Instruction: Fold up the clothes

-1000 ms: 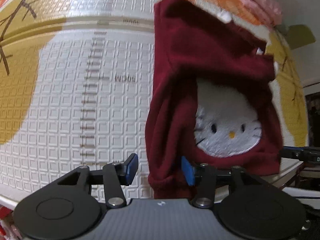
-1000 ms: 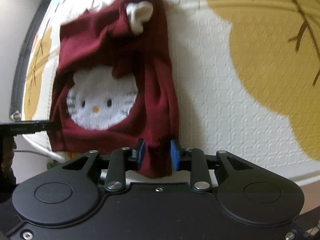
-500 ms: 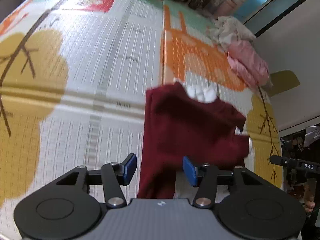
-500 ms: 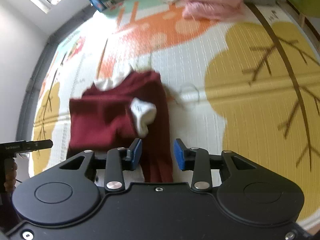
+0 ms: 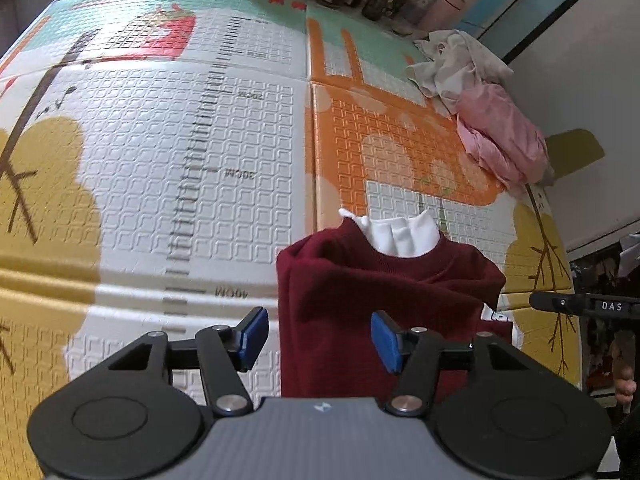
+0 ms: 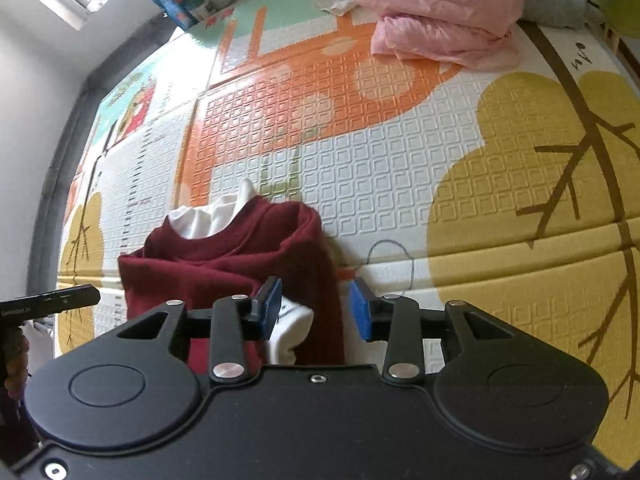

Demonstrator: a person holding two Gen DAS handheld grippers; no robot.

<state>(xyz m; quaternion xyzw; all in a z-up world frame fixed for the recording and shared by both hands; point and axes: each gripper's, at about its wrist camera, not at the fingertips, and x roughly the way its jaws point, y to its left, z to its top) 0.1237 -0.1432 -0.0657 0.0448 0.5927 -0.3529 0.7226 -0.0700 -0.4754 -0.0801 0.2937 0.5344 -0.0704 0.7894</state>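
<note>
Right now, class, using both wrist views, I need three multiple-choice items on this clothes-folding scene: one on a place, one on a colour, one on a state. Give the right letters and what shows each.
1. Where does the pink garment lie?
A. at the far edge of the play mat
B. between the left gripper's fingers
C. on top of the sweater

2. What colour is the sweater?
A. mustard yellow
B. dark red with a white collar
C. plain green

3. How do the two grippers stand?
A. both shut on the sweater
B. only the left open
C. both open, gripping nothing

Answers:
1 A: the pink heap sits far beyond the sweater, by the mat's far side.
2 B: maroon knit, white fabric at the neck.
3 C: the left gripper and right gripper show blue pads set wide apart, with the cloth lying loose between them.
</note>
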